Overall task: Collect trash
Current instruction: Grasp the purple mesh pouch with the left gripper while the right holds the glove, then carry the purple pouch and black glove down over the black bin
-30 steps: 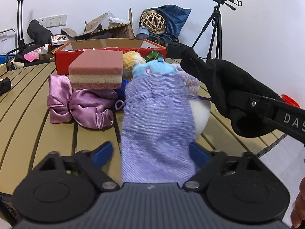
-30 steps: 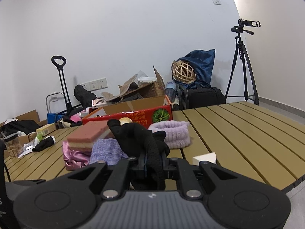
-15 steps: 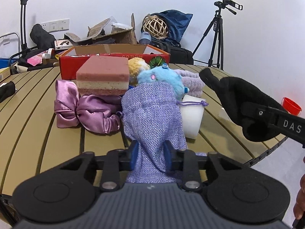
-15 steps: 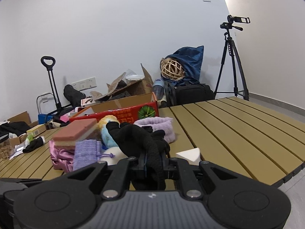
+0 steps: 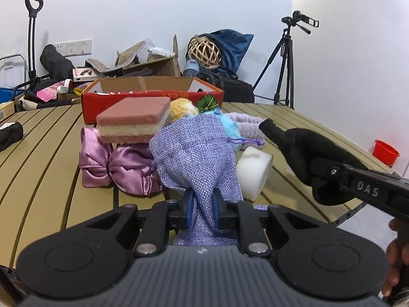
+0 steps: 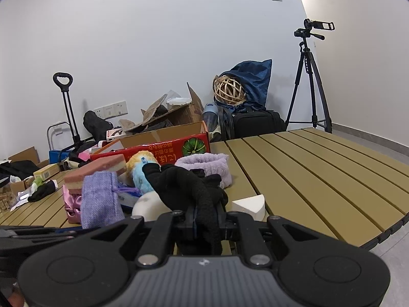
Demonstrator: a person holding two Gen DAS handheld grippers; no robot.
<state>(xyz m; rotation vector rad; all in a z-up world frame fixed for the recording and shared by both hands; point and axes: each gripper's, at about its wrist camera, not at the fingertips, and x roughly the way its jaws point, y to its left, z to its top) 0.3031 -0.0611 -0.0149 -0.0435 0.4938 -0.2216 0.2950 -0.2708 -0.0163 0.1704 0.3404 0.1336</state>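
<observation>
Slatted table (image 6: 319,168), white walls, tripod (image 6: 310,81)

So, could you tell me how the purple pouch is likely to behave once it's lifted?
Probably floppy: the purple pouch bunches where the left gripper pinches it. Likely light, since the woven cloth sags and looks nearly empty. Its drawstring hangs loose and may snag.

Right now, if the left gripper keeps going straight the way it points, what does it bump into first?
Likely the pink satin bundle or white foam block; the left gripper is shut on the purple pouch, which leads. Depth is unclear.
</observation>
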